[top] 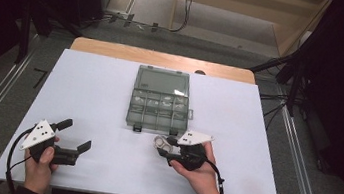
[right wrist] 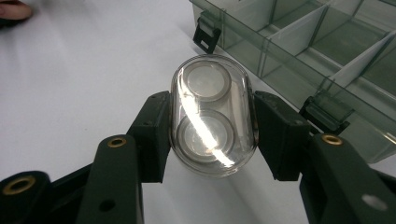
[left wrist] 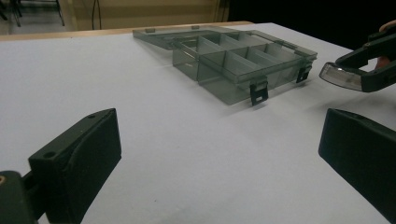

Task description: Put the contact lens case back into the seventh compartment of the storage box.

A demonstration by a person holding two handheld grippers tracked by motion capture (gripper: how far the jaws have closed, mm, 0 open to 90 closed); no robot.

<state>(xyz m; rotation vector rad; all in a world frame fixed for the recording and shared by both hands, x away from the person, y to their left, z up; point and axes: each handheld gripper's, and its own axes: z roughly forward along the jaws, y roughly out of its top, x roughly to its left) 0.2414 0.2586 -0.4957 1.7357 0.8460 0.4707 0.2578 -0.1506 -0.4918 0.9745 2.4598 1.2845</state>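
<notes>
A clear oval case [right wrist: 213,115] with two round discs inside sits between the jaws of my right gripper [right wrist: 210,133], which press on both its long sides. In the high view that right gripper [top: 166,145] hovers just in front of the open smoke-grey compartment box [top: 160,105], with the case [top: 162,143] at its tip. From the left gripper view the case [left wrist: 342,76] appears at the far right, beside the box [left wrist: 236,58]. My left gripper [top: 74,135] rests at the near left of the table, jaws wide apart with nothing between them [left wrist: 219,158].
The white tabletop [top: 90,91] has a wooden strip along its far edge. The box's lid [top: 163,80] lies flat behind it, and its black latches [right wrist: 208,27] face me. Dark stands and cables line the floor on both sides.
</notes>
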